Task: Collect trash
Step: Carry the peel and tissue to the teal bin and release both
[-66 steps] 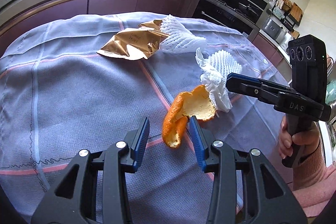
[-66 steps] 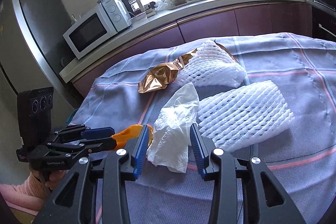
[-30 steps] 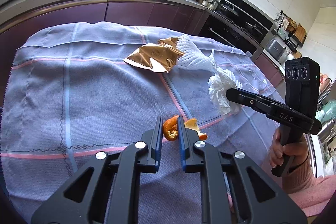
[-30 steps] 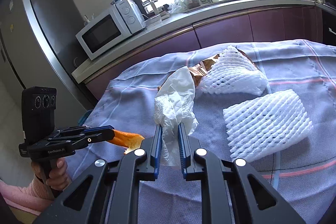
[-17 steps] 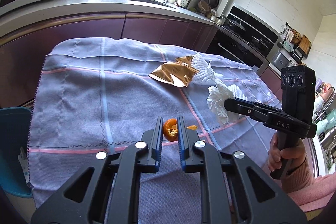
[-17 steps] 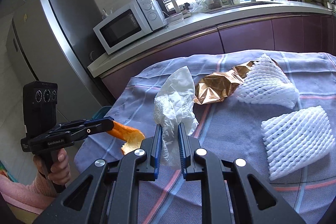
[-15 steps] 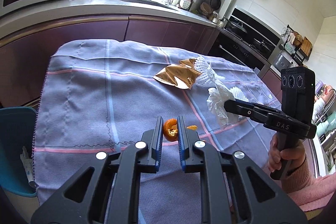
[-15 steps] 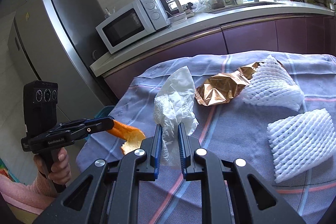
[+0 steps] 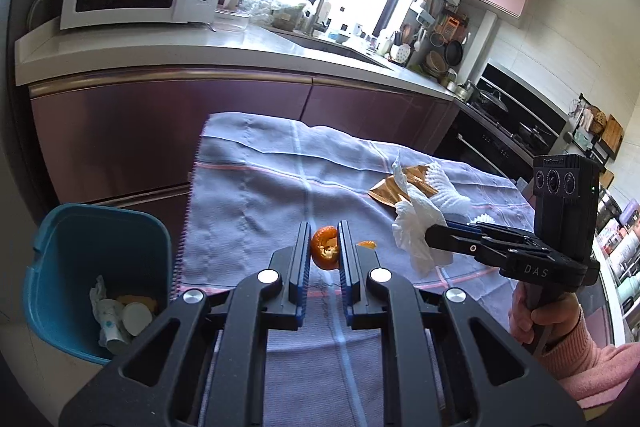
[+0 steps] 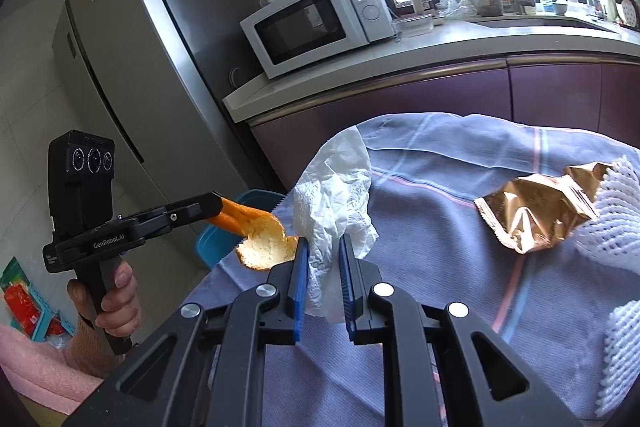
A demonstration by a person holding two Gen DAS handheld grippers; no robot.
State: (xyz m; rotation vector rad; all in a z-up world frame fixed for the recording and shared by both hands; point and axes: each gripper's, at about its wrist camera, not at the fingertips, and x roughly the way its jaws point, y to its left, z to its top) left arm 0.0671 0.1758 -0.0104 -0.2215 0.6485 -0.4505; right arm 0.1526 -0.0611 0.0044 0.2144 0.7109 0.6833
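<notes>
Left gripper [image 9: 325, 247]: clamped on the orange peel [image 9: 325, 253], pads pressed to both sides of it, held up off the tablecloth [image 9: 256, 203].
Orange peel: curled between the left fingers, pale inner side showing past the tips in the right wrist view [image 10: 262, 247].
Right gripper [image 10: 324, 261]: clamped on the crumpled tissue [image 10: 334, 203], most of it bunched above and beyond the fingertips.
Tissue, left wrist view: hanging at the right gripper's tips [image 9: 416, 231], right of the left fingers.
Bin [image 9: 60, 255]: blue, on the floor, lower left of the left fingers, beside the tablecloth edge; cups and paper scraps inside.
Gold wrapper [image 10: 536, 211]: flat on the tablecloth, right of and beyond the right fingers.
Foam nets [image 10: 612, 223]: white, touching the wrapper's far right side; another at the right edge.
Hands: one gripping each handle, pink sleeves at the wrists.
</notes>
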